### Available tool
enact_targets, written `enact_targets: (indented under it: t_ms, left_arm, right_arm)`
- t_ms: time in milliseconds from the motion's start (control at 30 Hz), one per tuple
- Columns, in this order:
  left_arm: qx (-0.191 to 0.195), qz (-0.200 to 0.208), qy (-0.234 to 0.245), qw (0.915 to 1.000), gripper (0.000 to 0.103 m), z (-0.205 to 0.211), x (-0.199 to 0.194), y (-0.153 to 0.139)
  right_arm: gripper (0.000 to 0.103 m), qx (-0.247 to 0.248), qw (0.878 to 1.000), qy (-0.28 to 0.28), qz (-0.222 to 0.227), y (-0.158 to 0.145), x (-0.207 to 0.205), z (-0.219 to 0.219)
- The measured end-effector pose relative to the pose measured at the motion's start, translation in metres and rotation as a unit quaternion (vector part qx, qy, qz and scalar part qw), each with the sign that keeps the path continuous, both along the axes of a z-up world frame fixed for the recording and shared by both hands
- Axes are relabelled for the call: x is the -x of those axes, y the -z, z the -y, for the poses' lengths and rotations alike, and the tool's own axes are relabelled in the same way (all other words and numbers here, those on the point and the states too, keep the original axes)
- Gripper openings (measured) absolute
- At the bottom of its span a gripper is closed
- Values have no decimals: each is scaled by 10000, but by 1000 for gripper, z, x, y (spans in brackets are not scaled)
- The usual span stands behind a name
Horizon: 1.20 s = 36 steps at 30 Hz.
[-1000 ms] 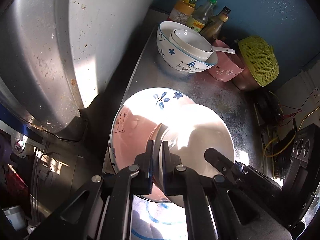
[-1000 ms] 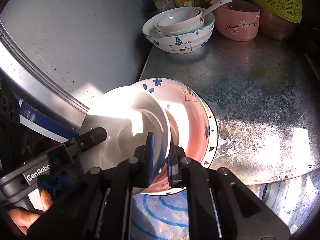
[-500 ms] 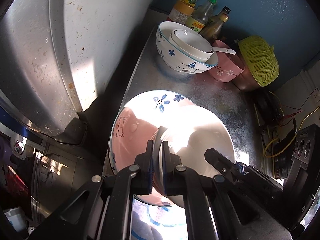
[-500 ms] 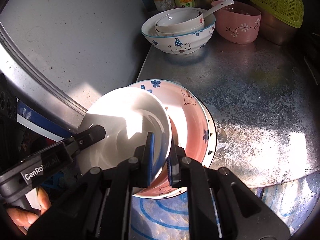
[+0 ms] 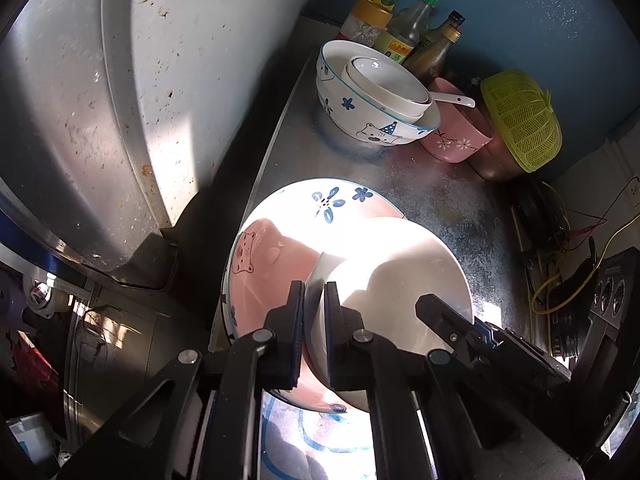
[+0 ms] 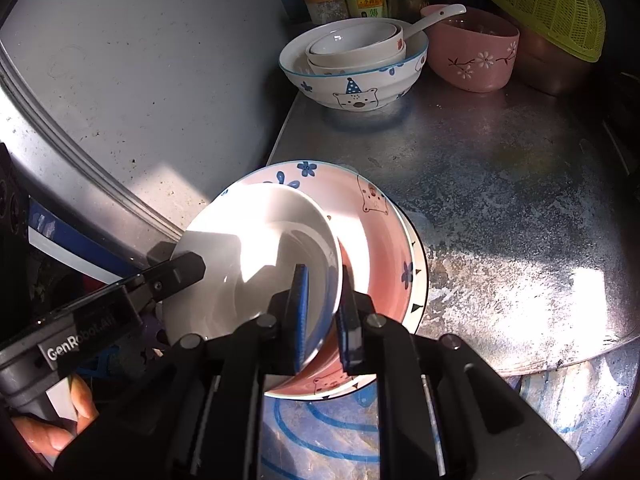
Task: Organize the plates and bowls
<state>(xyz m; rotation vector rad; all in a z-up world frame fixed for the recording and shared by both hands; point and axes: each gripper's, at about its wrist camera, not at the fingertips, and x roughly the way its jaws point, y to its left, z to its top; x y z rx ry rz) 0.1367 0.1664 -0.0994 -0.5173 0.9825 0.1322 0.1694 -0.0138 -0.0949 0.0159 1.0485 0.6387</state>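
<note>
White bowl [image 6: 256,264] sits tilted inside the pink bear plate [image 6: 380,256] at the near edge of the table [image 6: 500,184]; left tongs [image 5: 314,308] are clamped on its rim, while right tongs [image 6: 322,312] are opening, rim between the pads with a gap showing on one side. Risk: with only the left grip remaining, the tilted bowl could swing or slip, knocking the plate, which overhangs the edge. A hasty left release might let it slide off toward the floor.
</note>
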Motion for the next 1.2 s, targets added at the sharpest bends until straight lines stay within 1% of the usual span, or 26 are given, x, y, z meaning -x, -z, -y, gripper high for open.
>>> enact_targets:
  t_ms: [233,267,300,367,433,467,500,533,567,600,633,733,867,900,1100,1200]
  left_arm:
    - [-49,21,-3,10000,6,1,0,-2]
    - [-51,15,-2,10000,7,0,0,-2]
    - [-37,25,1,10000,11,0,0,-2]
    - [-35,28,-41,10000,24,-1,1,-2]
    - [3,88,-108,9999,64,-2,3,-3]
    - [22,131,-138,9998,72,-3,5,-4]
    - [32,185,-157,9997,82,-3,7,-6]
    - [46,233,-144,9996,85,-4,8,-7]
    - [59,243,-115,9996,88,-4,9,-8]
    - [80,246,-89,9996,96,-5,10,-9]
    - [78,255,-84,9996,100,-5,12,-10]
    - [67,288,-89,9995,102,-7,19,-14]
    - [61,344,-125,9993,102,-12,29,-19]
    - [59,342,-136,9993,102,-14,32,-19]
    - [70,378,-191,9991,103,-22,43,-23]
    - [33,404,-161,9990,103,-21,47,-27]
  right_arm:
    - [14,-27,10000,-11,-7,0,0,1]
    - [14,-24,10000,-9,-11,0,0,1]
    - [14,-17,10000,-7,-20,0,0,1]
    - [15,12,10000,3,-39,0,-1,1]
    - [17,5,10000,8,-85,0,-1,2]
    - [18,-8,9999,-6,-108,0,0,1]
    - [22,-8,9999,-21,-110,-1,1,1]
    - [28,-10,9999,-46,-105,-1,3,0]
    - [32,-41,9999,-71,-94,-2,5,0]
    - [42,-92,9999,-100,-71,-4,8,0]
    - [52,-142,9998,-130,-36,-6,10,0]
    - [67,-156,9997,-175,60,-12,18,-3]
    - [78,-99,9996,-180,206,-16,27,-4]
    - [83,-43,9996,-141,229,-16,28,-4]
    - [85,26,9988,-3,488,-28,36,0]
    - [86,-24,9986,59,524,-31,41,4]
